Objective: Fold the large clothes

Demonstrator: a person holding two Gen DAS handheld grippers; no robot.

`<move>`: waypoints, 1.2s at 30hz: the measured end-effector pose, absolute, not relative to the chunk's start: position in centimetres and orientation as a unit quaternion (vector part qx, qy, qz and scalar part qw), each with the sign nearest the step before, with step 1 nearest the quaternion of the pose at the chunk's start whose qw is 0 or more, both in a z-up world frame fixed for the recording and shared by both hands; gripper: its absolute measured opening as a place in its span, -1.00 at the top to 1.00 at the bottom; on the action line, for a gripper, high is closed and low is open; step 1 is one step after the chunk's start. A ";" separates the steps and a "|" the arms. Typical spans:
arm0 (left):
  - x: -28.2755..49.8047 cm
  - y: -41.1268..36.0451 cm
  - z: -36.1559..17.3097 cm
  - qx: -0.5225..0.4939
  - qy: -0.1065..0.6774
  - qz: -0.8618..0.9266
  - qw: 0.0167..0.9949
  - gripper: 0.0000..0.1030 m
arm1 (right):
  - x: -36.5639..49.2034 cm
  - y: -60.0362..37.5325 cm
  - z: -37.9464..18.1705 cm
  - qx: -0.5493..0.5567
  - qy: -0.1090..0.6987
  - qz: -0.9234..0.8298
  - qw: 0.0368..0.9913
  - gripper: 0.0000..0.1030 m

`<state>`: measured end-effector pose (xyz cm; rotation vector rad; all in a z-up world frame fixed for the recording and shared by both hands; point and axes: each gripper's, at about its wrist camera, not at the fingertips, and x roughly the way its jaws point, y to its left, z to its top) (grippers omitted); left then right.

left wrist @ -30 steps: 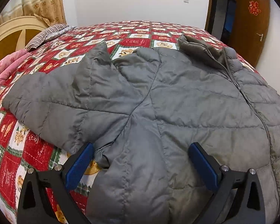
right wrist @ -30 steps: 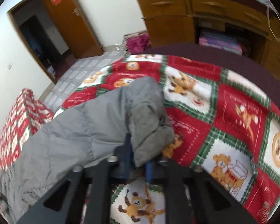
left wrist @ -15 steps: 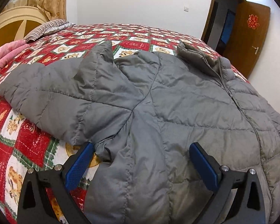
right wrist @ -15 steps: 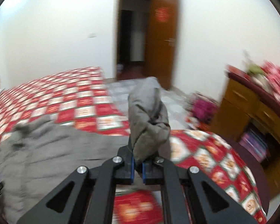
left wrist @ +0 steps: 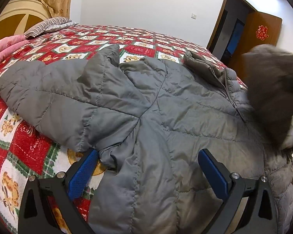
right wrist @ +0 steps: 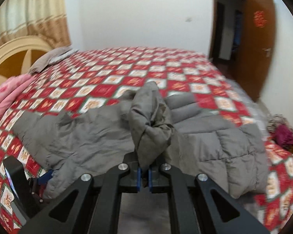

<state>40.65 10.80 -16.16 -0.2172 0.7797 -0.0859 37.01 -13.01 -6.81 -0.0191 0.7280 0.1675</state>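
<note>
A grey quilted jacket (left wrist: pixel 166 101) lies spread on the bed, collar at the far side; it also shows in the right wrist view (right wrist: pixel 91 134). My left gripper (left wrist: pixel 146 165) is open, its blue pads straddling the jacket's side near the armpit of the sleeve lying to the left (left wrist: pixel 48 89). My right gripper (right wrist: pixel 144 177) is shut on the other sleeve's cuff (right wrist: pixel 150 120) and holds it up over the jacket body. That raised sleeve shows blurred at the right of the left wrist view (left wrist: pixel 273 89).
The bed has a red, white and green bear-pattern quilt (left wrist: pixel 99 39). A pink blanket (right wrist: pixel 7 99) and a striped pillow (left wrist: pixel 48 24) lie by the headboard (right wrist: pixel 13 56). A brown door (left wrist: pixel 261 35) stands open at the right. A heap of cloth (right wrist: pixel 283 132) lies beyond the bed.
My right gripper has swung the held sleeve up and round towards the jacket body; it now enters the left wrist view. My left gripper has barely moved and stays open.
</note>
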 end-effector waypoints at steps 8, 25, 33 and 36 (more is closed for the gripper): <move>40.5 11.4 -16.2 -0.128 0.368 -0.053 0.919 -0.98 | 39.0 -7.7 -11.6 0.046 0.408 0.195 0.891 0.87; 40.9 10.9 -14.5 -0.116 0.393 -0.053 0.911 -0.98 | 34.0 -20.9 -6.7 0.073 0.324 0.060 0.941 0.63; 43.0 5.2 -5.7 -0.075 0.335 -0.046 0.938 -0.98 | 36.6 -29.7 -14.5 0.054 0.426 -0.077 0.900 0.84; 44.8 1.5 -5.2 -0.027 0.337 -0.027 0.941 -0.98 | 36.6 -32.7 -16.1 0.060 0.443 -0.106 0.888 0.96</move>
